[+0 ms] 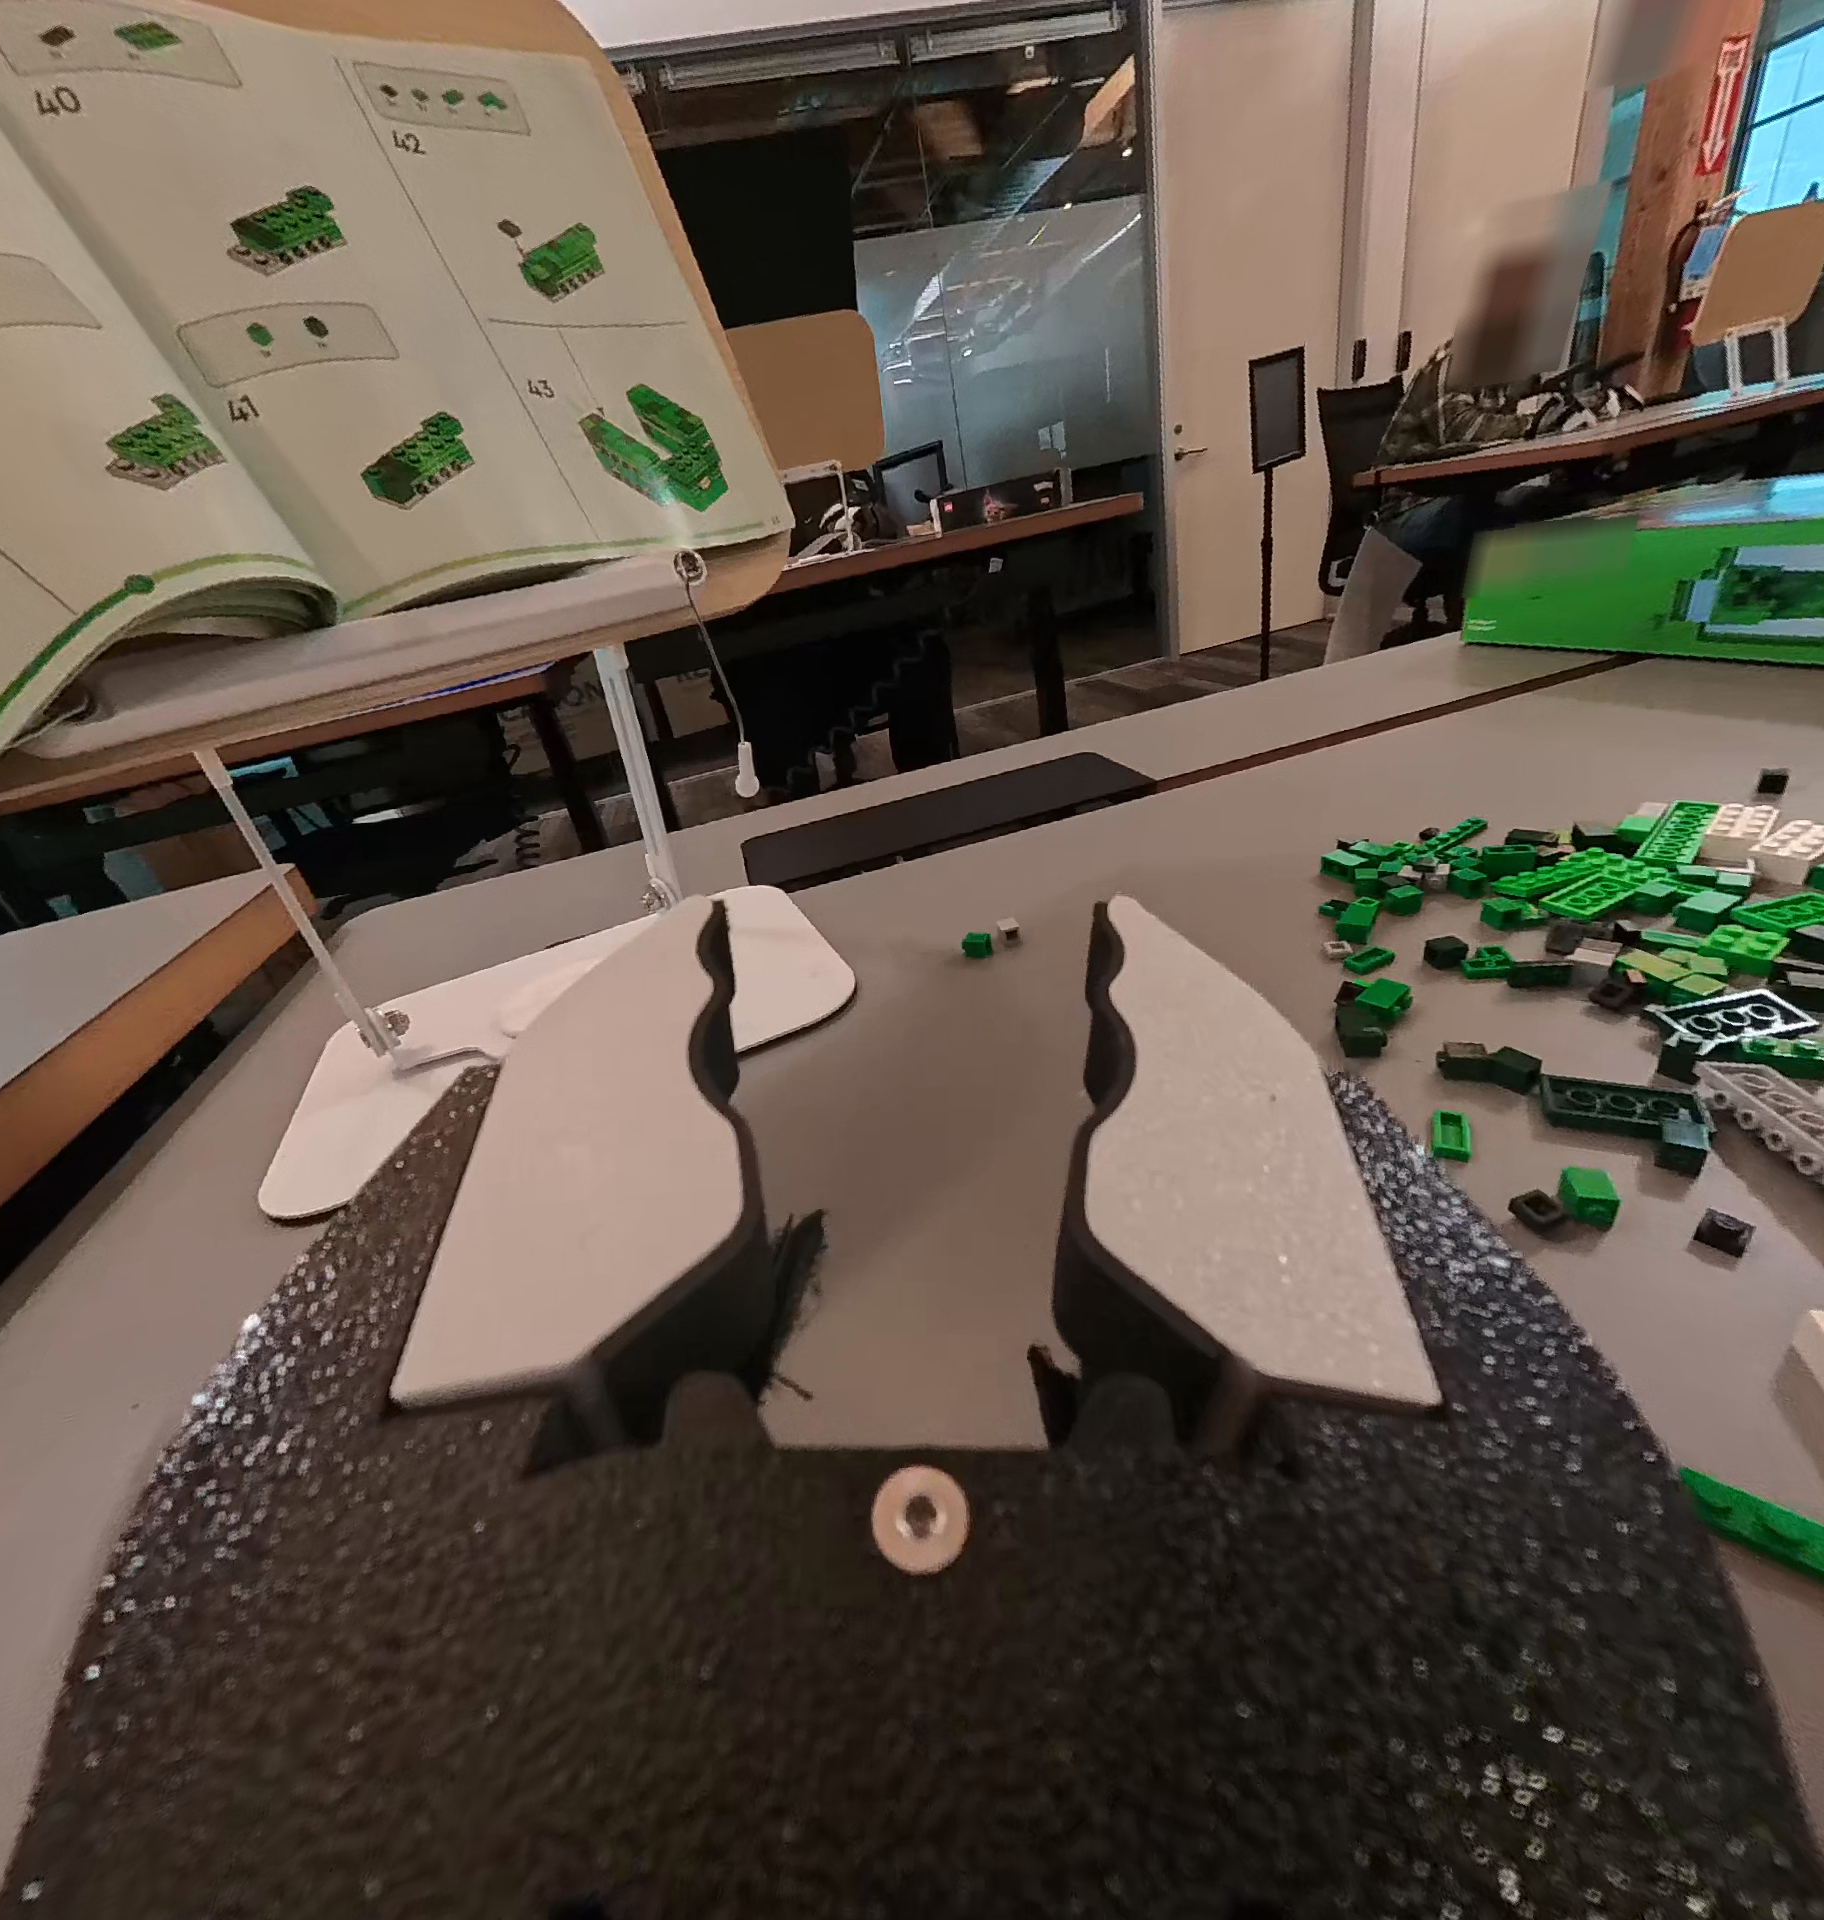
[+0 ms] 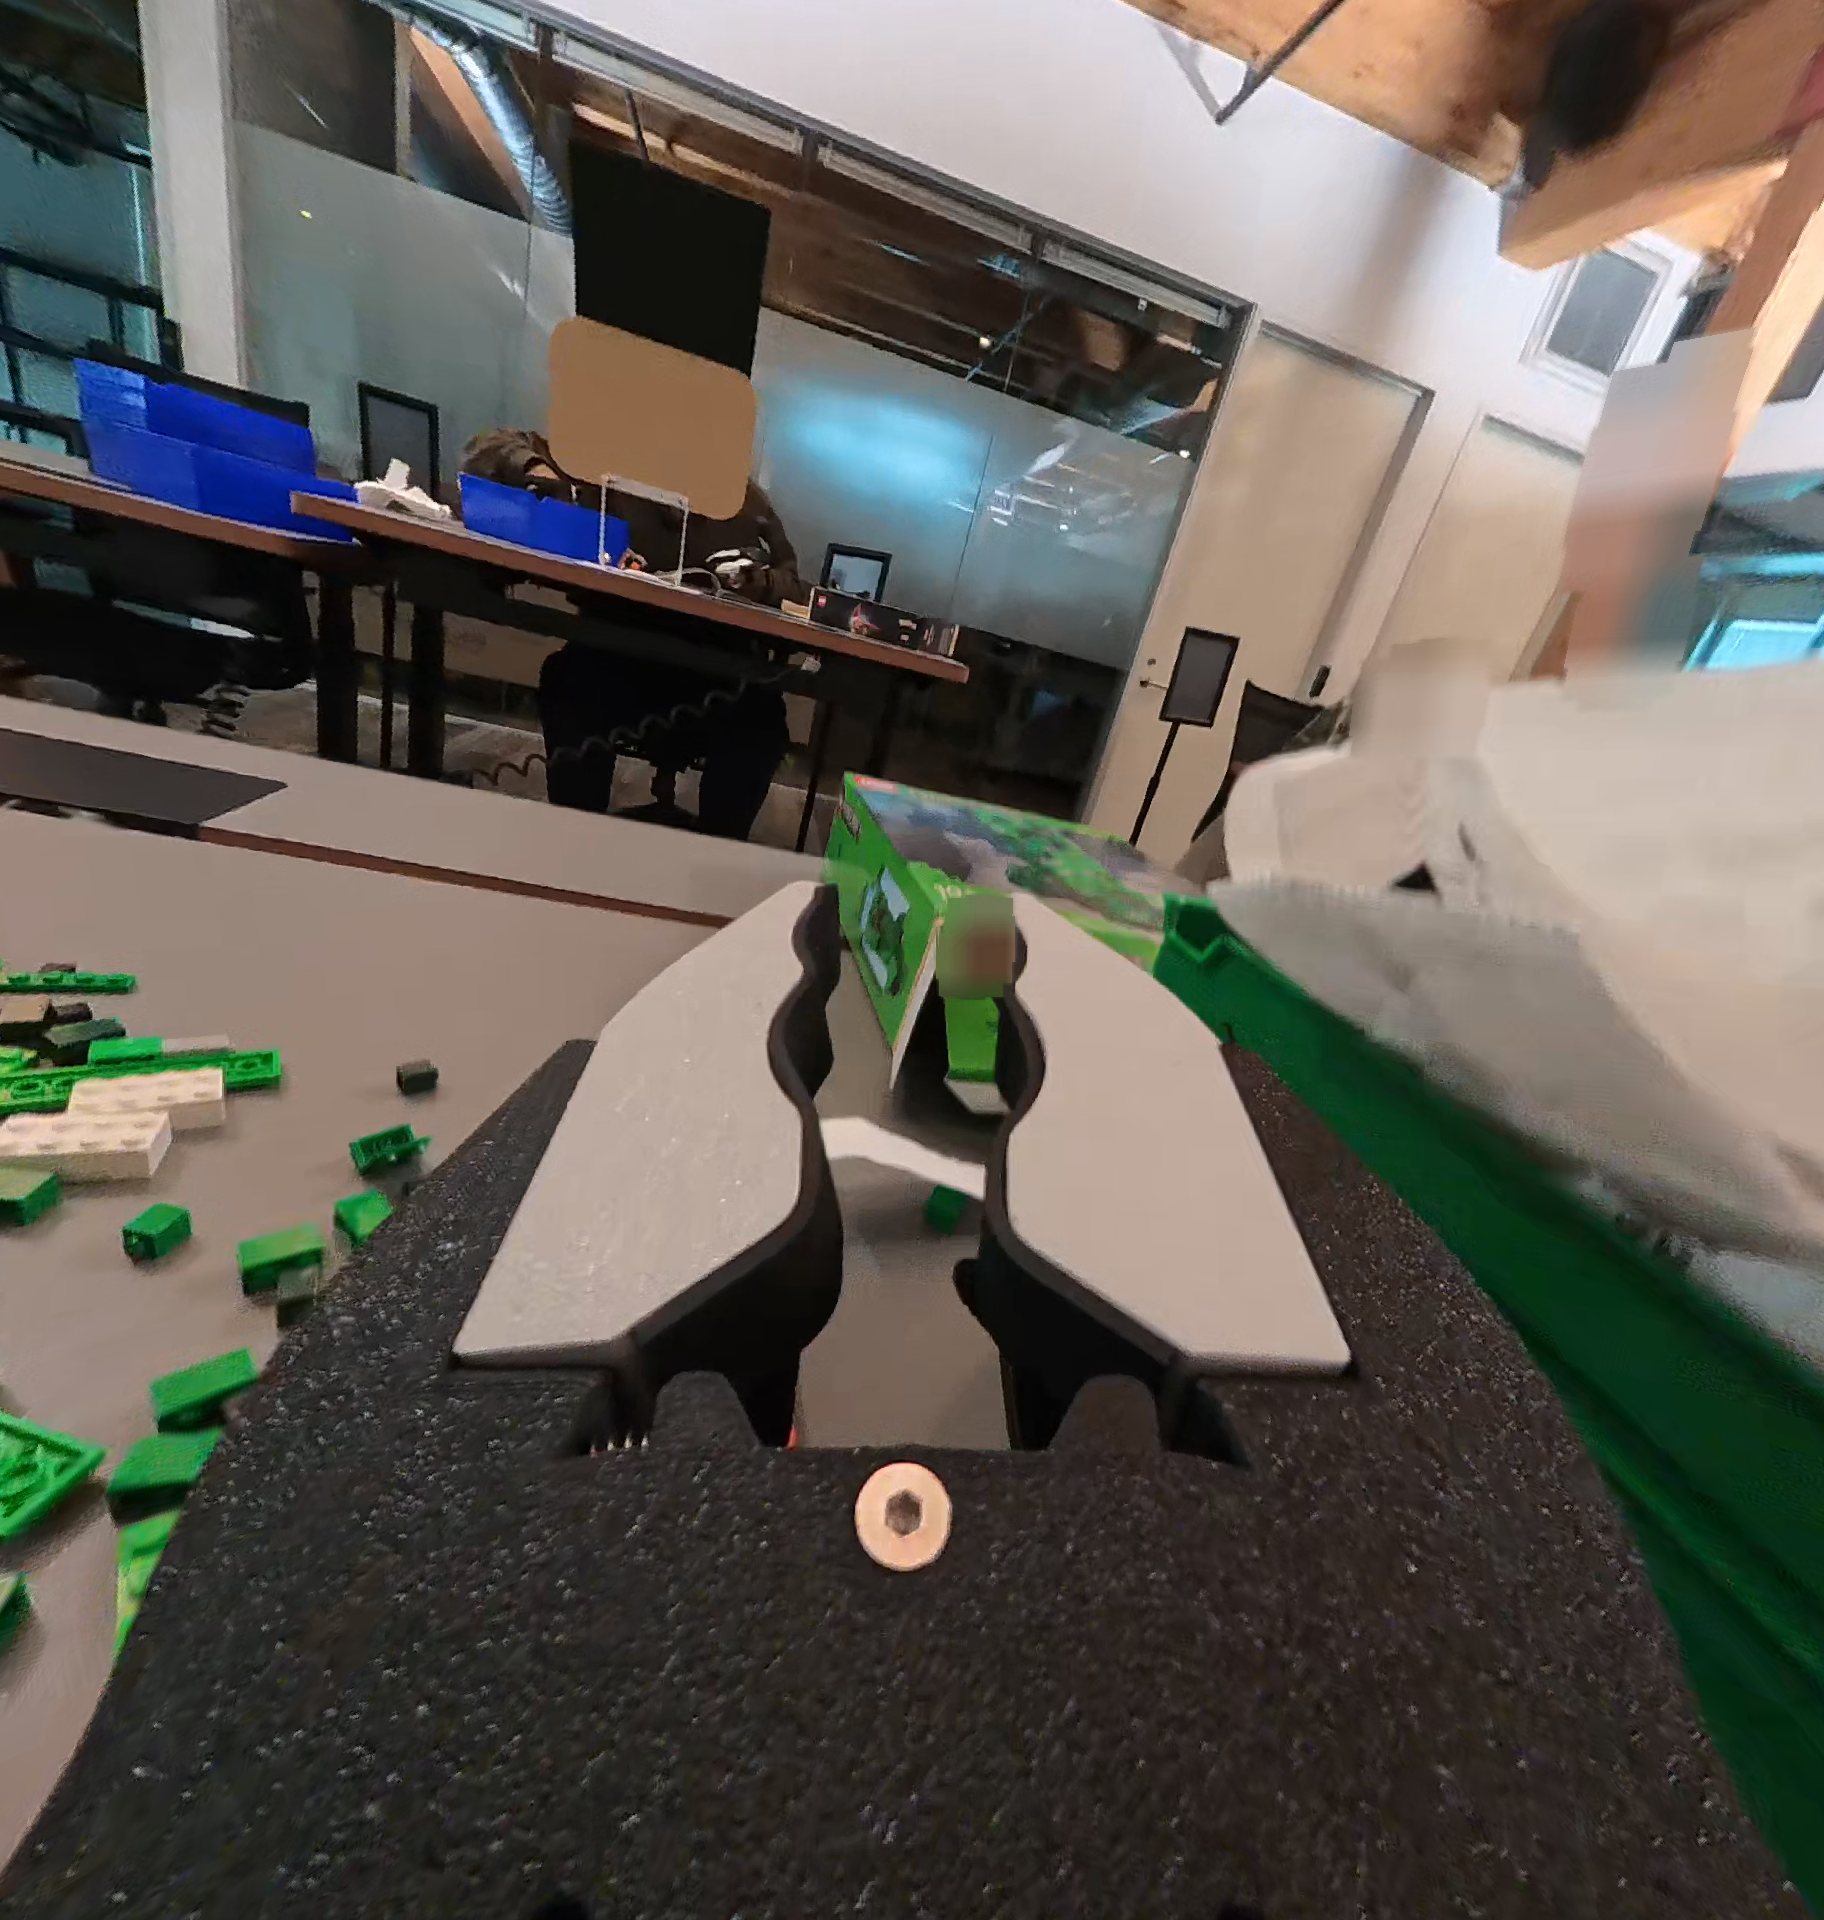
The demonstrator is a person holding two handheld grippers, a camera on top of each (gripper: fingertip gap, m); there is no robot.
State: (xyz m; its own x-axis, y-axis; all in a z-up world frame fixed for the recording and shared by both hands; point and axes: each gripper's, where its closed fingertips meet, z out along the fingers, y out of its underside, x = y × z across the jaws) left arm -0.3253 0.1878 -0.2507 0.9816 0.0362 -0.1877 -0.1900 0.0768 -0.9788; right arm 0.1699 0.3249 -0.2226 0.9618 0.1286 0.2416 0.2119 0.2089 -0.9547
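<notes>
Grey bench (image 1: 991,1091) surface is seen under both grippers, smooth and matt, with a dark seam running across it farther off. An open instruction booklet (image 1: 316,312) is propped on a white wire stand (image 1: 575,997) at the left, its pages printed with green brick drawings. A green cardboard box (image 2: 897,935) is laid near the far edge, just ahead of the right gripper. A blurred green and white mass (image 2: 1510,1143) is seen close at the right of the right wrist view; what it is cannot be told.

A loose heap of bricks (image 1: 1635,935), mostly glossy green with some white, grey and black, studded plates among small blocks, is spread between the two grippers.

The left gripper (image 1: 908,925) is held above bare bench, its jaws spread wide and nothing between them; two tiny pieces (image 1: 991,938), one green and one grey, lie just beyond its tips. The right gripper (image 2: 913,914) is held low, its jaws parted more narrowly and empty, with one small green brick (image 2: 944,1208) lying on the bench below the gap. Both grippers have pale grainy finger faces with wavy black inner edges.
</notes>
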